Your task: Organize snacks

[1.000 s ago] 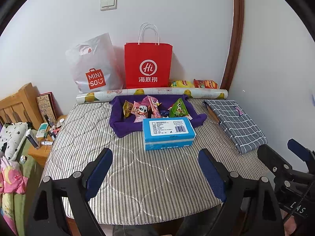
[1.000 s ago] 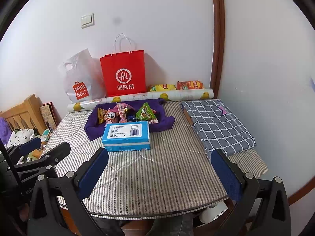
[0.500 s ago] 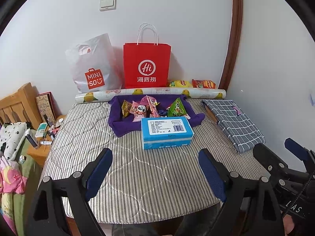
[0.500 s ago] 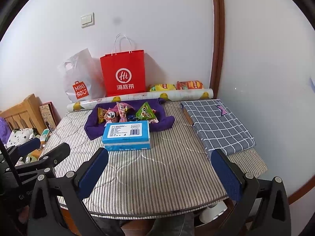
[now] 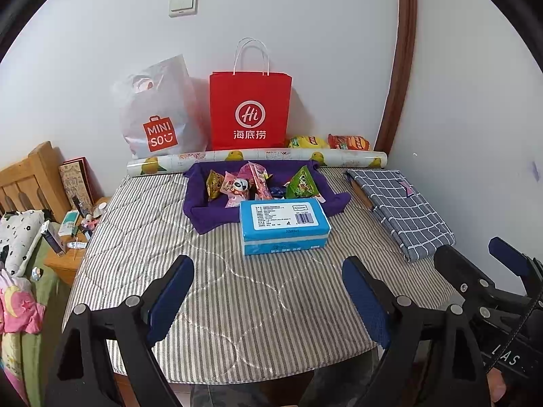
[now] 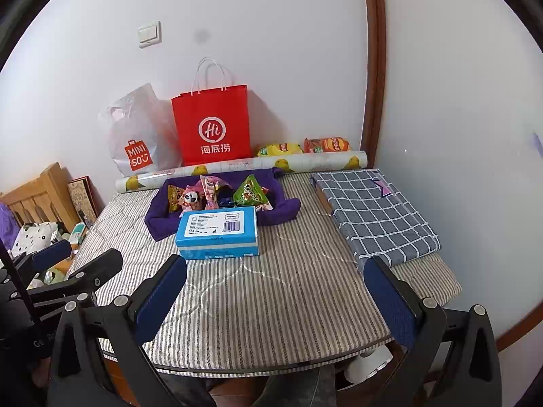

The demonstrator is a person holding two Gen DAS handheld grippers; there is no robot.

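1. Snack packets (image 5: 253, 185) — small bright sachets (yellow, pink with a panda face, pink, dark blue, green) heaped in purple fabric tray (image 5: 200, 210) at mid-table, far side; all inside its walls, none loose on striped table cover (image 5: 237, 288) in front.
2. Two larger bags — yellow bag (image 5: 308, 142) and orange-red bag (image 5: 349, 142) — lying against the wall behind printed paper roll (image 5: 258, 157), outside the tray.
3. Blue box (image 5: 284, 225) — closed, label up, touching the tray's near wall; contents not shown.
4. Progress — small packets already gathered in one container, unsorted and leaning at mixed angles; fits either a pile awaiting sorting or a finished collection. The two bags at the wall possibly left over; not settled by these views.
5. Orientation — green packet (image 6: 250, 192) standing point-up; pink packets upright, tilted; yellow one on end. Tray's long axis left–right, parallel to the roll; box likewise, short side toward the cameras.
6. Left gripper (image 5: 268, 291) — fingers wide apart, empty, hovering over the near table edge, aimed at box and tray.
7. Right gripper (image 6: 275, 293) — fingers wide apart, empty, same height, near edge, well short of the snacks.
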